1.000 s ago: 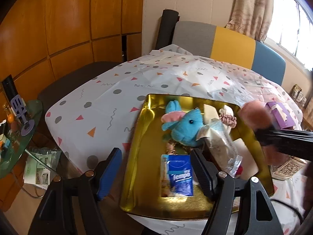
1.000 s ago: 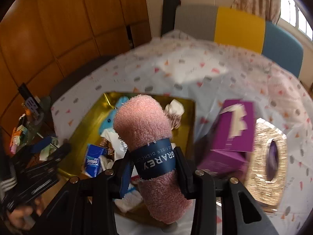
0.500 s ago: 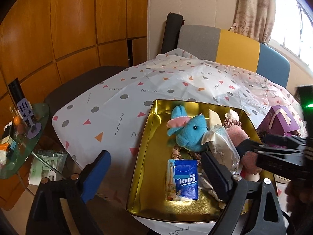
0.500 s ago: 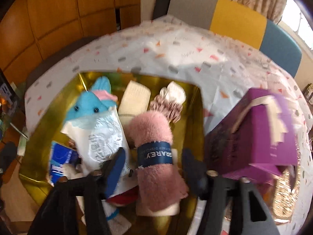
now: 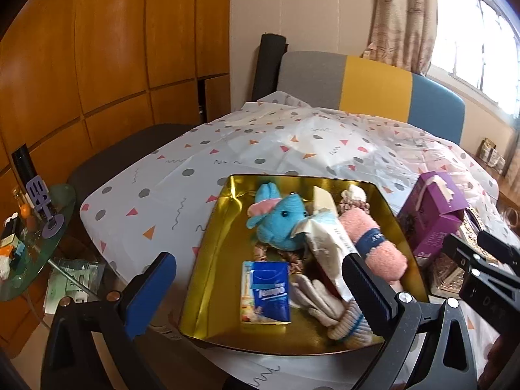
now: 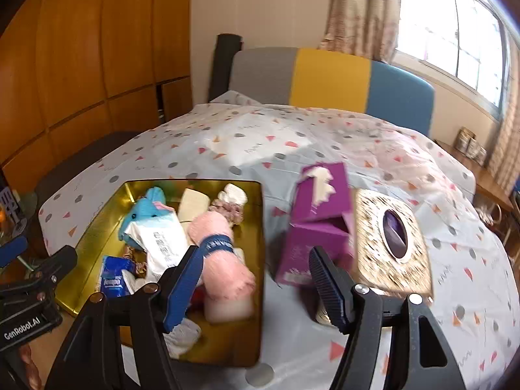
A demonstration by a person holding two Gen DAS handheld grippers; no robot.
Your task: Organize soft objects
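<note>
Pink towel [image 6: 221,253] with blue band lies in gold tray [image 6: 256,260], along its right edge, touching white packet [image 6: 162,240]. Blue plush [image 5: 282,224] at tray's far side; tissue pack [image 5: 266,292] near front edge. Left tool [image 5: 260,289] wide, empty. Right tool [image 6: 256,279] wide, empty. Purple box [image 6: 318,224] on desk [image 6: 292,139] beside tray.

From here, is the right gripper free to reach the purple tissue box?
Probably yes. The right gripper is open and empty, and the purple tissue box stands on the tablecloth just ahead of it, beside the gold tray, nothing between.
</note>
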